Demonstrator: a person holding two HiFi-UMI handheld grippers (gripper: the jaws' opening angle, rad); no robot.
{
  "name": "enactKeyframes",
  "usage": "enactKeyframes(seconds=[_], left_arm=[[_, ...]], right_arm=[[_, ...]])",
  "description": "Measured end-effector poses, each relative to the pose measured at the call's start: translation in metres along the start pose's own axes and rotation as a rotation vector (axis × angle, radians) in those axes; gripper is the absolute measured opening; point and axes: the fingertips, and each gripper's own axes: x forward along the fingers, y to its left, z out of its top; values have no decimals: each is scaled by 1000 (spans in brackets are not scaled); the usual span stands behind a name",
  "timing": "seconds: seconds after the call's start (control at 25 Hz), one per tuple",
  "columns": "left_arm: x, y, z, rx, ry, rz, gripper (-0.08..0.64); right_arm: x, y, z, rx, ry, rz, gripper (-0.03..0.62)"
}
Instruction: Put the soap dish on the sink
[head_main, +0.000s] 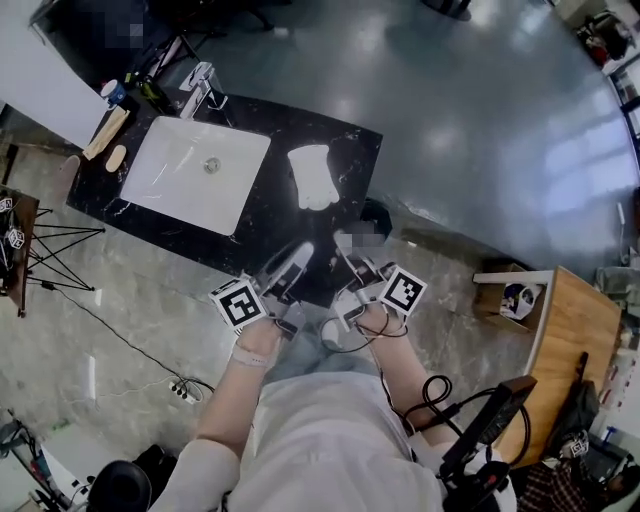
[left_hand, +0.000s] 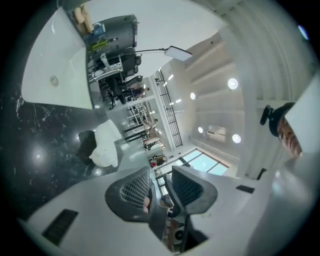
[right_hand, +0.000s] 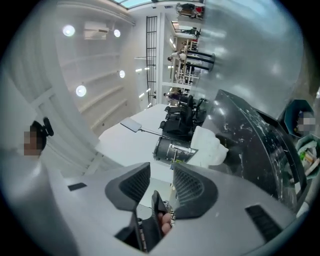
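White ribbed soap dish (head_main: 312, 177) sits beside basin (head_main: 185, 195) (left gripper (left_hand: 161, 175), right gripper (right_hand: 161, 172): fingers parted, empty).

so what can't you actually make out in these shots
white item on the black counter: too small in the head view, warped in both gripper views, so whether it is the soap dish is unclear
bottles behind the faucet: too small in the head view to identify
wooden table: cut off by the head view's right edge
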Motion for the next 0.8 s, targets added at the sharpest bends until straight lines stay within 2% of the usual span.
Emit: enactKeyframes(seconds=[0.12, 0.28, 0.48, 0.64, 0.8], left_arm=[[-10, -43, -2, 100, -14, -28, 124], [-26, -92, -8, 189, -40, -53, 124], [-40, -141, -19, 214, -78, -99, 124], [-50, -167, -26, 245, -82, -124, 117], [-60, -179, -27, 266, -107, -133, 81]], right_arm=[[-11, 42, -1, -57, 4, 77, 123], [-28, 95, -12, -138, 26, 165, 103], [-49, 144, -27, -169, 41, 248, 86], [-59, 167, -39, -197, 66, 274, 77], [-69, 181, -45, -222, 73, 293, 69]])
